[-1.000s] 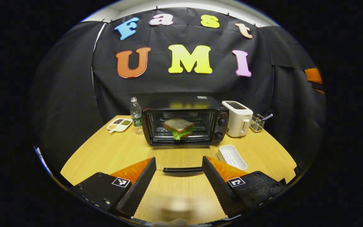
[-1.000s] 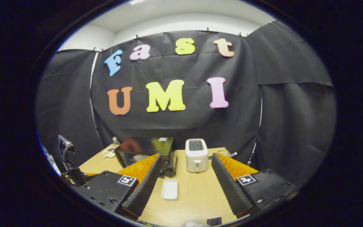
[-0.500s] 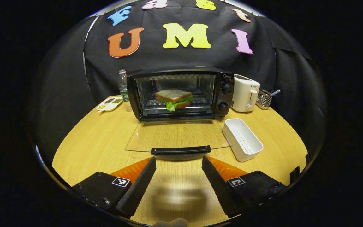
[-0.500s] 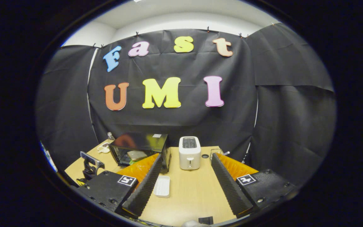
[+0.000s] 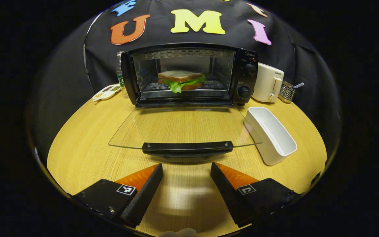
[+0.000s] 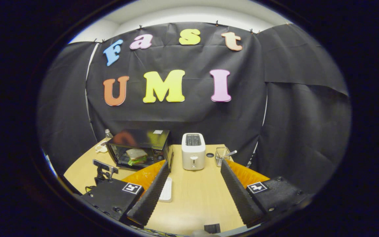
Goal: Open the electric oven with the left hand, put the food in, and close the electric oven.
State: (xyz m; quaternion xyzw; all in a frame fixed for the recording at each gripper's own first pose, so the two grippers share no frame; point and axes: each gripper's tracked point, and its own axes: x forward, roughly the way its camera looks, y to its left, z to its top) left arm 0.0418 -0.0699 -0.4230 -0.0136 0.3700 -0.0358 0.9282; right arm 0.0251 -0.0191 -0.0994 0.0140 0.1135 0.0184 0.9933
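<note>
The black electric oven (image 5: 189, 75) stands open, its glass door (image 5: 183, 126) folded down flat over the table. A sandwich (image 5: 181, 80) with lettuce lies on the rack inside. My left gripper (image 5: 186, 177) is open just short of the door's black handle (image 5: 187, 147), touching nothing. My right gripper (image 6: 194, 179) is open and holds nothing, high above the table's near right side. From there the oven (image 6: 140, 148) and the sandwich (image 6: 136, 155) lie ahead to the left, and the left gripper's body (image 6: 103, 168) shows in front of the oven.
A white rectangular tray (image 5: 270, 135) lies right of the door, close to its edge. A white toaster (image 5: 268, 82) and a wire utensil rack (image 5: 288, 92) stand right of the oven. A water bottle (image 5: 119, 70) and a divided dish (image 5: 107, 92) sit to its left.
My left gripper has risen above door level and come nearer the oven; the handle, earlier between its fingertips, now lies just beyond them. The right gripper's view has swung slightly, bringing the sandwich into sight.
</note>
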